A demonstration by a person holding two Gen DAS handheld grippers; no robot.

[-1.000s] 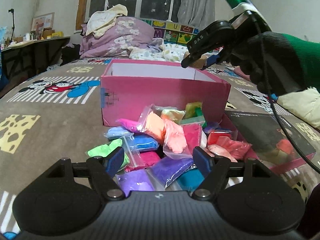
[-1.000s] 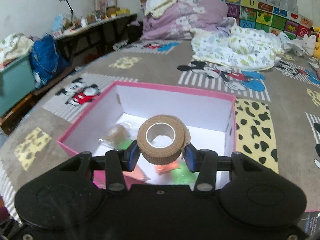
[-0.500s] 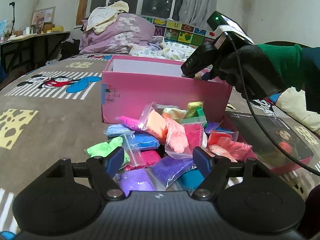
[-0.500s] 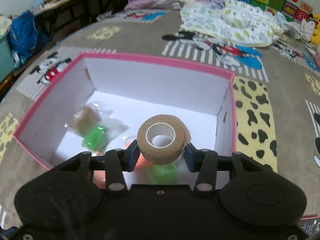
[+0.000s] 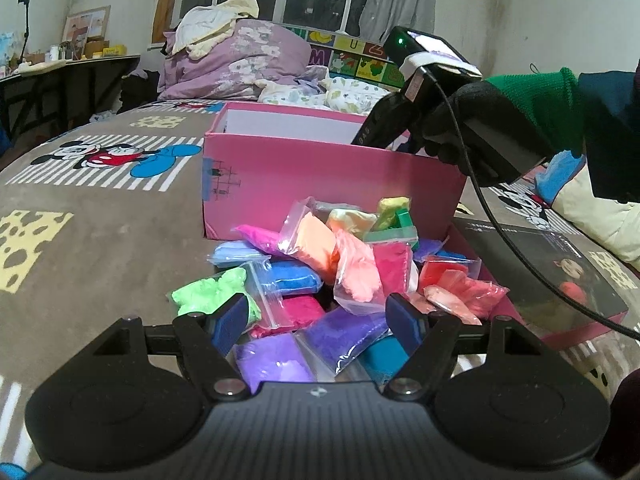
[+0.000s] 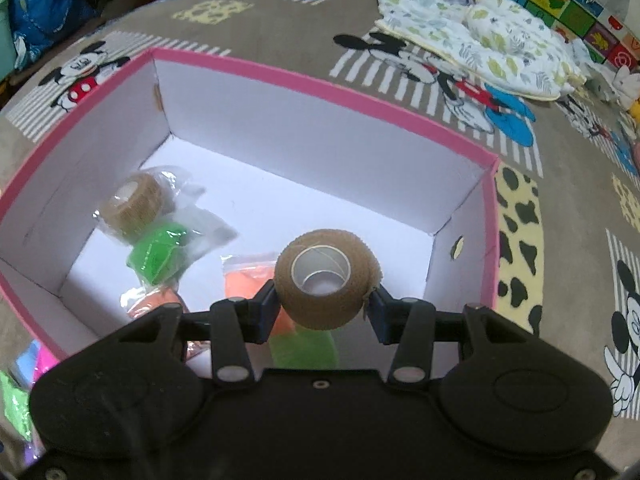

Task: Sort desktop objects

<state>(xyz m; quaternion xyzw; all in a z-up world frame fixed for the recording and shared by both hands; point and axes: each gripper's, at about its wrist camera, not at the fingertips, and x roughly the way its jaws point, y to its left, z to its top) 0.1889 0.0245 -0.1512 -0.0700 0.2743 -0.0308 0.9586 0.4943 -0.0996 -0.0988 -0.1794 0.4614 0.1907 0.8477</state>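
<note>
My right gripper (image 6: 322, 306) is shut on a tan bandage roll (image 6: 326, 278) and holds it inside the open pink box (image 6: 320, 84), above its floor. In the box lie a bagged tan roll (image 6: 134, 206), a green bag (image 6: 160, 254) and orange bags (image 6: 244, 280). In the left wrist view the right gripper body (image 5: 384, 124) dips behind the pink box's front wall (image 5: 320, 184). My left gripper (image 5: 318, 322) is open and empty, low over a pile of coloured clay bags (image 5: 344, 264) in front of the box.
The box's lid (image 5: 560, 276), dark with a picture, lies at the right of the pile. All sits on a Mickey Mouse blanket (image 5: 100, 208). Bedding (image 5: 236, 60) is heaped at the back, and a desk (image 5: 60, 68) stands far left.
My right gripper has moved down and forward into the pink box with the tan roll. My left gripper has hardly moved.
</note>
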